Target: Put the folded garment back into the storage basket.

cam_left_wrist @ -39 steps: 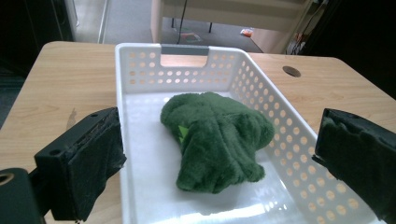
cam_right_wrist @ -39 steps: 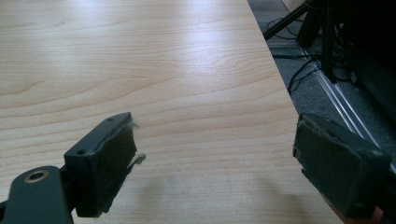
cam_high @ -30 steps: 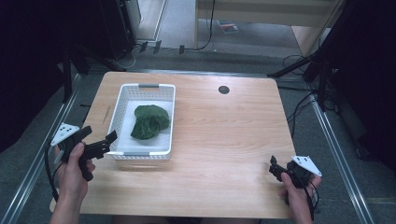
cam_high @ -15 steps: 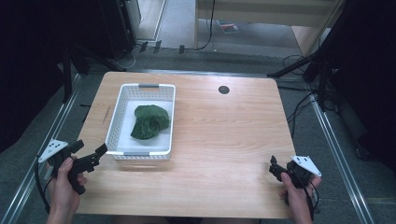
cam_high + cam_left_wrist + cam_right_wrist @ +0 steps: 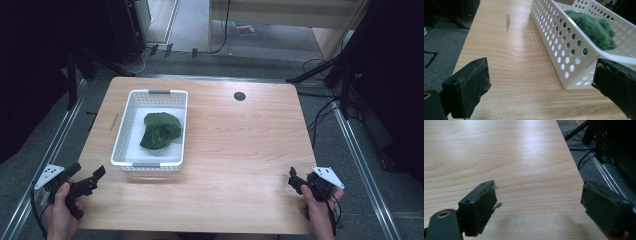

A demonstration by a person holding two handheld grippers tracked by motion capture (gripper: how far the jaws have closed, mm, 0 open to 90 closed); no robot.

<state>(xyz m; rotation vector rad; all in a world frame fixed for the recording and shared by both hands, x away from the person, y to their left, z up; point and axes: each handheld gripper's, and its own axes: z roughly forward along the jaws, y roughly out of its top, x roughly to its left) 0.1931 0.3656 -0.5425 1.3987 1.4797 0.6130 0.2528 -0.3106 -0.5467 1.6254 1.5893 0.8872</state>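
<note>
Both the left claw [image 5: 87, 176] and right claw [image 5: 293, 179] hover released over the tabletop [image 5: 240, 150]; green cloth [image 5: 160, 130] lies in the white basket [image 5: 125, 131].

Place: I read this as a lab or test room.
Table [image 5: 240, 150]: I see one bare wooden top, framed left and right by metal rails [image 5: 361, 160].
Floor: grey carpet, loose cables [image 5: 320, 112] on the right.
Far side: dark stands [image 5: 345, 65], black equipment far left.

My wooden table [image 5: 240, 150] carries a white perforated basket [image 5: 131, 125] on its left half; a dark round grommet [image 5: 239, 96] sits near its far edge.
</note>
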